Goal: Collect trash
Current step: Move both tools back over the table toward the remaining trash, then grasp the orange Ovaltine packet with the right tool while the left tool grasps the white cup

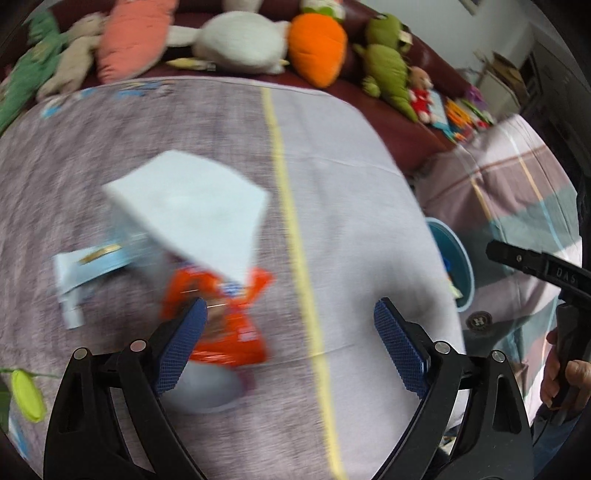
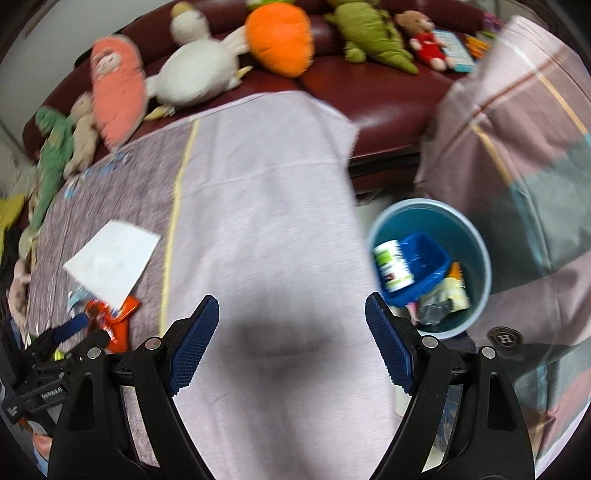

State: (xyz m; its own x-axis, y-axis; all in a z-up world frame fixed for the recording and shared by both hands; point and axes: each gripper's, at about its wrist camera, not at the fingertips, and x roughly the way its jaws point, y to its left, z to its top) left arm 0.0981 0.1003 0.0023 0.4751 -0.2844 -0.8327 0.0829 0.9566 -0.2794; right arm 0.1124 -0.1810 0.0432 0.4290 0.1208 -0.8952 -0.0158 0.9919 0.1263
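Note:
On the cloth-covered table [image 1: 351, 206] lie an orange snack wrapper [image 1: 225, 321], a white paper sheet [image 1: 195, 210] partly over it, and a pale blue wrapper [image 1: 92, 266]. My left gripper [image 1: 291, 332] hangs open above them, its left pad over the orange wrapper's edge, with nothing between the fingers. My right gripper [image 2: 291, 332] is open and empty over the pale cloth [image 2: 266, 221]. To its right, below the table edge, stands a blue bin [image 2: 476, 236] holding a blue tub, a green-and-white can and wrappers. The right wrist view also shows the paper sheet [image 2: 110, 254] and orange wrapper [image 2: 118, 325].
A dark red sofa [image 2: 380, 99] behind the table carries several plush toys, among them an orange carrot [image 2: 280, 33] and a white duck [image 2: 199, 70]. A checked blanket [image 2: 517, 129] lies at the right, beside the bin. A hand [image 1: 561, 380] holds the right gripper's handle.

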